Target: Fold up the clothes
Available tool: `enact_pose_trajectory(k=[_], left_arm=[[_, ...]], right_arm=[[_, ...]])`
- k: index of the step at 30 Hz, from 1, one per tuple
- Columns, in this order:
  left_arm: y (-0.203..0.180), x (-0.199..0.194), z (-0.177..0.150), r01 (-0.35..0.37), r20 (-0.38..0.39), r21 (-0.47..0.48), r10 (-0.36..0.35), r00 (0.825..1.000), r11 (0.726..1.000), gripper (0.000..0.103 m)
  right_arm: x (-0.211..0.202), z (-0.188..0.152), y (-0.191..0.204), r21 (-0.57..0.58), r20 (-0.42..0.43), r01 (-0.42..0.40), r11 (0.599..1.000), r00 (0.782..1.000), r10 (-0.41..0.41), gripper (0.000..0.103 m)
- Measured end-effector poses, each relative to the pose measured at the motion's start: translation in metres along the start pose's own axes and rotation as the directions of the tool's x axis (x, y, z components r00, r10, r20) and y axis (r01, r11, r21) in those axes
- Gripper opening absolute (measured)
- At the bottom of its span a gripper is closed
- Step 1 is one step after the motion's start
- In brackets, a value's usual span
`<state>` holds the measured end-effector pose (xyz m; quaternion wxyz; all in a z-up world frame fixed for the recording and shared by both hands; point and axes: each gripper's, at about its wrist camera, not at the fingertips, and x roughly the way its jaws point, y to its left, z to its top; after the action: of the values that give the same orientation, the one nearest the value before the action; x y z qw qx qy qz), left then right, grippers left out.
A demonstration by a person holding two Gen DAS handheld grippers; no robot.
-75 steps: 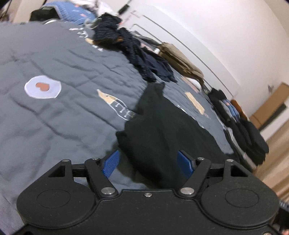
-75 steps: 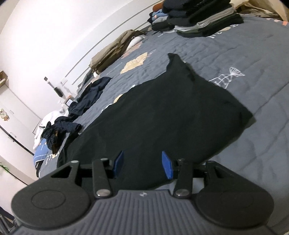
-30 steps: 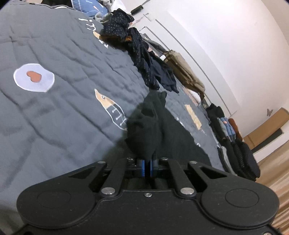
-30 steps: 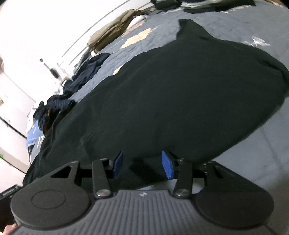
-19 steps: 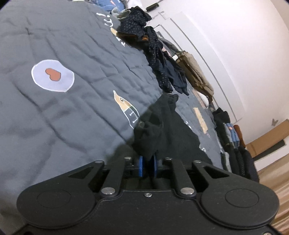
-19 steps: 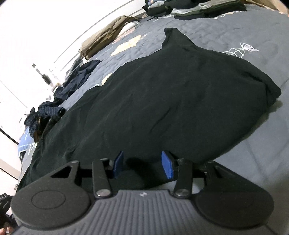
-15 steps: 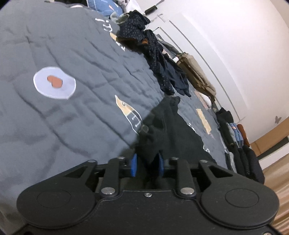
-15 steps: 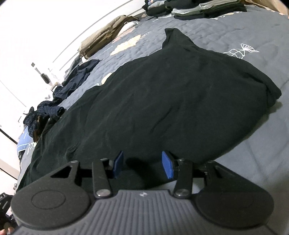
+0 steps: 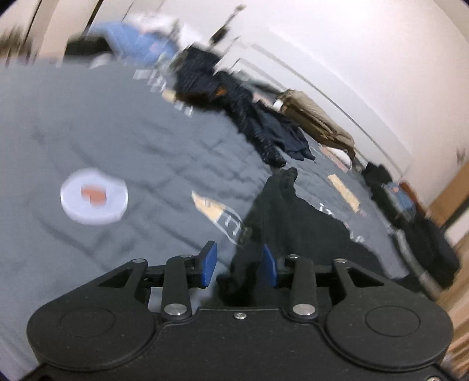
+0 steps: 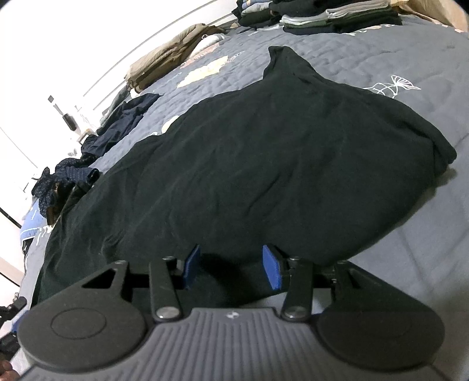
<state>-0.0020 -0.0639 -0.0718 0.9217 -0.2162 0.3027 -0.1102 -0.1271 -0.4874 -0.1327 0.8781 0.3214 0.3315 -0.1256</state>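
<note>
Now the left tool (image 9: 239, 265) is opening, its blue pads (image 9: 209, 263) apart with a bunched corner of the black garment (image 9: 293, 222) lying between them; the right-hand pad is against the cloth while the other stands clear, so nothing is pinched. That view is blurred. The garment lies spread on the grey quilted bed (image 9: 102, 140), one point of it reaching toward the far side, where a heap of dark blue clothes (image 9: 258, 123) and a tan garment (image 9: 316, 120) lie along the wall.

Over on the other side, the right tool (image 10: 231, 269) stands released, pads (image 10: 271, 271) well apart, just at the near edge of the same black garment (image 10: 263, 152). Fabric lies in the gap, but neither pad visibly presses it. A stack of folded clothes (image 10: 322, 14) sits at the far end of the bed (image 10: 410, 58).
</note>
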Motion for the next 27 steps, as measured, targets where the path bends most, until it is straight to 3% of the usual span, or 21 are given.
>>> enact_pose_trajectory(k=[3, 9, 11, 12, 13, 20, 23, 27], left_arm=[[-0.018, 0.001, -0.004, -0.013, 0.018, 0.149, 0.010, 1.000, 0.989, 0.037], [-0.040, 0.009, -0.018, -0.068, 0.020, 0.360, 0.065, 0.998, 0.931, 0.034], [-0.042, 0.013, -0.021, -0.081, 0.016, 0.401, 0.081, 0.997, 0.912, 0.026], [-0.041, 0.014, -0.022, -0.082, 0.017, 0.406, 0.082, 0.996, 0.910, 0.011], [-0.040, 0.015, -0.022, -0.083, 0.017, 0.410, 0.083, 0.996, 0.908, 0.007], [-0.004, 0.006, 0.004, -0.043, -0.014, 0.198, 0.047, 0.999, 0.979, 0.001], [0.017, 0.000, 0.014, -0.141, 0.021, 0.136, 0.139, 0.990, 0.981, 0.000], [0.045, -0.004, 0.021, -0.049, -0.066, -0.091, 0.043, 0.997, 0.995, 0.002]], right_arm=[[-0.001, 0.000, 0.002, -0.003, 0.004, 0.006, 1.000, 1.000, -0.006, 0.047], [-0.004, -0.001, 0.007, -0.027, 0.013, 0.017, 0.999, 1.000, -0.016, 0.047], [-0.005, 0.000, 0.011, -0.051, 0.017, 0.025, 0.998, 1.000, -0.024, 0.047], [-0.005, -0.001, 0.012, -0.063, 0.019, 0.027, 0.998, 0.999, -0.026, 0.047], [-0.004, -0.001, 0.013, -0.069, 0.018, 0.027, 0.997, 1.000, -0.026, 0.047], [-0.001, -0.002, 0.007, -0.061, 0.005, 0.020, 0.998, 1.000, -0.020, 0.047], [0.000, -0.002, 0.005, -0.068, 0.002, 0.018, 0.998, 1.000, -0.018, 0.047], [-0.001, -0.002, 0.006, -0.058, 0.004, 0.020, 0.998, 1.000, -0.020, 0.047]])
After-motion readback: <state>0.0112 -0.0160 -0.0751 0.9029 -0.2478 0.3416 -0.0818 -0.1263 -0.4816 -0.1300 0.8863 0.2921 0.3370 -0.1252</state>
